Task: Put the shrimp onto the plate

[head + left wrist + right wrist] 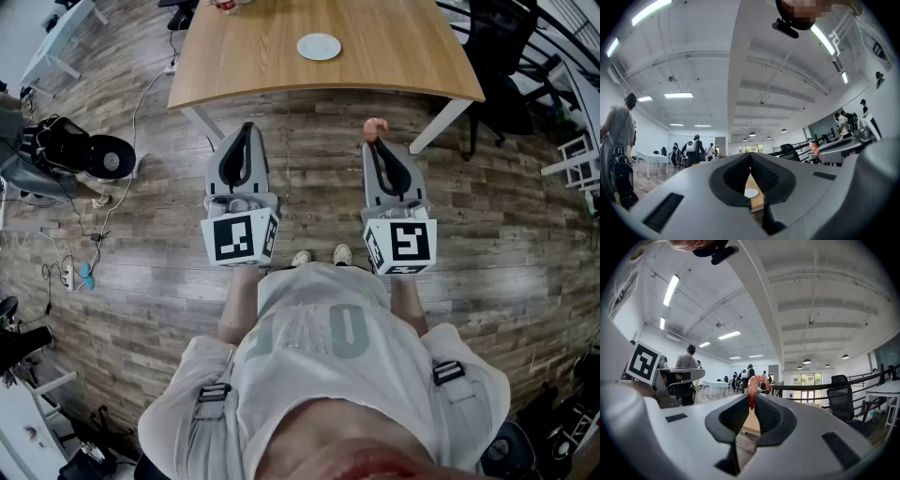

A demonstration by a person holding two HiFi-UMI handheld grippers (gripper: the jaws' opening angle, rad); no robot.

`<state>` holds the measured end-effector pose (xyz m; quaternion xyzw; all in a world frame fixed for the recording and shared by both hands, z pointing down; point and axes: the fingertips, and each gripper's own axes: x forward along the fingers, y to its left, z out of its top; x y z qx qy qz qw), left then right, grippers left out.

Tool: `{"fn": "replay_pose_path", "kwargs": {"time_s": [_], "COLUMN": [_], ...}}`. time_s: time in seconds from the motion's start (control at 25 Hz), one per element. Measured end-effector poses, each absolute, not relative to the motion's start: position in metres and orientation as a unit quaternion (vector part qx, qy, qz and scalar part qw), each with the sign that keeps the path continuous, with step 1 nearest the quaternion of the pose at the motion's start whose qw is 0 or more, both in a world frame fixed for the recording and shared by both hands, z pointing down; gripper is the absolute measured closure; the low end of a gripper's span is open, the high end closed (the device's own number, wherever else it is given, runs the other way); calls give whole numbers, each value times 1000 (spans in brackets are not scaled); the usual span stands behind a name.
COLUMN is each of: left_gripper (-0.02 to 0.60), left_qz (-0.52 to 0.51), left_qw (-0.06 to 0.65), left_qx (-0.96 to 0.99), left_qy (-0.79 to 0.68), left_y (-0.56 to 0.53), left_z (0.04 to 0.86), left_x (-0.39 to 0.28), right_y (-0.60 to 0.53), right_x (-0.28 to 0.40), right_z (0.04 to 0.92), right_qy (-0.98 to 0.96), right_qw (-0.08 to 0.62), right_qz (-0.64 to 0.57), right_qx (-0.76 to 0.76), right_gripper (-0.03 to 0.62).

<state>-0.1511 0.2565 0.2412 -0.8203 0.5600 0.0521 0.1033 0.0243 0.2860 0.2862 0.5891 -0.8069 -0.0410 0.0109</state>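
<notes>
A pink shrimp (376,126) sticks up from the tips of my right gripper (377,141), which is shut on it. In the right gripper view the shrimp (754,383) curls above the closed pads of the right gripper (752,397). A white plate (319,46) lies on the wooden table (394,66) ahead, well beyond both grippers, with nothing on it. My left gripper (246,128) hangs beside the right one over the floor, its tips together and nothing between them. In the left gripper view the plate (751,192) shows through the gap below the tips of the left gripper (750,155).
A black office chair (502,56) stands at the table's right end, with a white rack (577,159) further right. Cables and a power strip (70,272) lie on the wood floor at left, near a dark machine (80,150). Several people stand far back in the room.
</notes>
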Motion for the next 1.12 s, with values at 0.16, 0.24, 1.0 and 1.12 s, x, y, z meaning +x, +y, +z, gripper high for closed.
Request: {"fn": "replay_pose_path", "kwargs": {"time_s": [0.16, 0.24, 1.0, 1.12], "left_gripper": [572, 572, 572, 572], "left_qz": [55, 52, 26, 34], "left_qw": [109, 109, 124, 124], "left_qx": [-819, -816, -773, -760], "left_qy": [561, 565, 622, 637], "left_y": [255, 254, 251, 248], "left_z": [236, 236, 252, 246], "left_x": [-147, -145, -107, -121], "right_y": [285, 284, 276, 275], "right_x": [29, 32, 111, 109], "right_z": [285, 287, 317, 316], "right_qy": [-807, -809, -826, -829], "right_qw": [11, 10, -12, -7], "right_qz": [-41, -41, -4, -9], "right_qx": [589, 586, 564, 559], "right_gripper": [546, 546, 546, 545]}}
